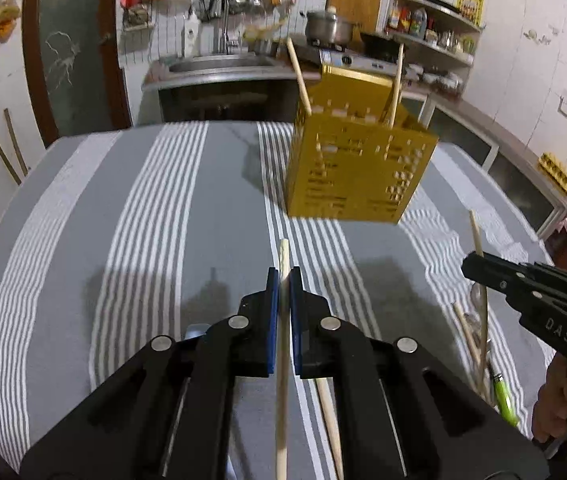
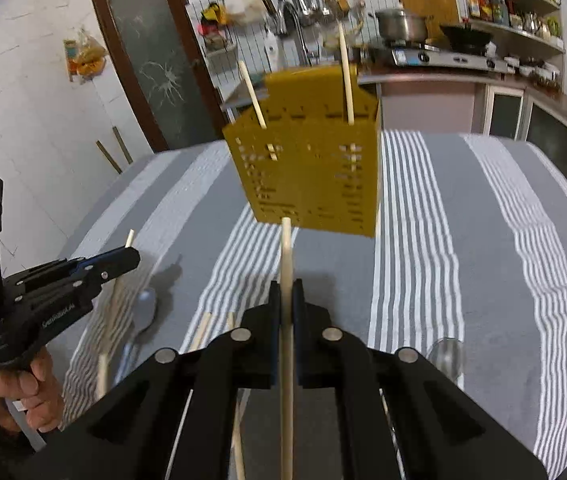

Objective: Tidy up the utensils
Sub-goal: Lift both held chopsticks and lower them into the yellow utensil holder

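A pale wooden chopstick point(image 1: 283, 320) is pinched between the blue pads of the left gripper point(image 1: 283, 284), lifted clear of the striped tablecloth point(image 1: 143, 220). Its long axis runs straight along the gripper's fingers, with a short tip poking forward toward the yellow utensil holder point(image 1: 355, 168) and the longer end trailing back under the camera. The right gripper point(image 2: 286, 292) is closed on a second chopstick point(image 2: 286, 340) in the same way, its tip also aimed at the holder, which stands near the middle of the table.

The holder is perforated, with two chopsticks point(image 2: 346, 76) already standing in it, leaning apart.

More utensils lie on the cloth near the person: loose chopsticks point(image 1: 329, 412), a metal spoon point(image 2: 145, 312), another spoon point(image 2: 445, 354) and a green-handled item point(image 1: 503, 396).

Both sticks are gripped near one end, so each could likely pivot or slip between the pads during the carry. Because they lie flat along the fingers rather than hanging down, they may strike the holder's rim, or tip the light holder, unless the wrists tilt them upright first.
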Action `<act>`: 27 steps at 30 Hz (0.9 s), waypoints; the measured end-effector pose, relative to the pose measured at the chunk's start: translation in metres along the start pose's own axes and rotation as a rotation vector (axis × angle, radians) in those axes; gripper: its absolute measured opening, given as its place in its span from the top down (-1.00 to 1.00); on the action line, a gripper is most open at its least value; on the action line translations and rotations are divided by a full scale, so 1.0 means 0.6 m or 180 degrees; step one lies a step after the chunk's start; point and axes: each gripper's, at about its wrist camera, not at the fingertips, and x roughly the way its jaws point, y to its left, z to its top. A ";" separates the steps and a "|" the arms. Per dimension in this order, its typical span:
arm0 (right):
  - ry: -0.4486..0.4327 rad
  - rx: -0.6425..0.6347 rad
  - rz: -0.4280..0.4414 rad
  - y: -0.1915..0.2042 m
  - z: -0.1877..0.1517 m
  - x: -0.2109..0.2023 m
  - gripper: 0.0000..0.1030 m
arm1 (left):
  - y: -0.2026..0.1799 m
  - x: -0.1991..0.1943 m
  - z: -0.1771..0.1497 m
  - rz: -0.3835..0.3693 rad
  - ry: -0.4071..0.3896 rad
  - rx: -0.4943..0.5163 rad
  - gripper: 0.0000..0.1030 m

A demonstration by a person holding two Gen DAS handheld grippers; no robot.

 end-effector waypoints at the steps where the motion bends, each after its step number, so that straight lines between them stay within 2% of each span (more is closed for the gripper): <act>1: -0.0033 -0.0013 0.0012 -0.003 0.001 -0.007 0.89 | -0.002 -0.008 0.001 0.0008 -0.0032 0.0010 0.92; 6: -0.0216 -0.0116 -0.0003 0.005 0.001 -0.052 0.89 | -0.013 -0.046 0.006 -0.0017 -0.0182 -0.0001 0.92; 12: -0.0509 -0.0210 -0.0008 0.016 0.009 -0.112 0.89 | -0.031 -0.108 0.013 0.0007 -0.0516 0.0065 0.92; 16: -0.0730 -0.0220 -0.0015 0.016 0.023 -0.147 0.89 | -0.045 -0.140 0.030 -0.0024 -0.0649 0.0118 0.92; 23: -0.1106 -0.0294 -0.0089 0.011 0.084 -0.196 0.89 | -0.079 -0.187 0.093 -0.0113 -0.0913 0.0228 0.92; 27: -0.1318 -0.0312 -0.0112 0.005 0.134 -0.212 0.89 | -0.098 -0.200 0.149 -0.0151 -0.1077 0.0266 0.92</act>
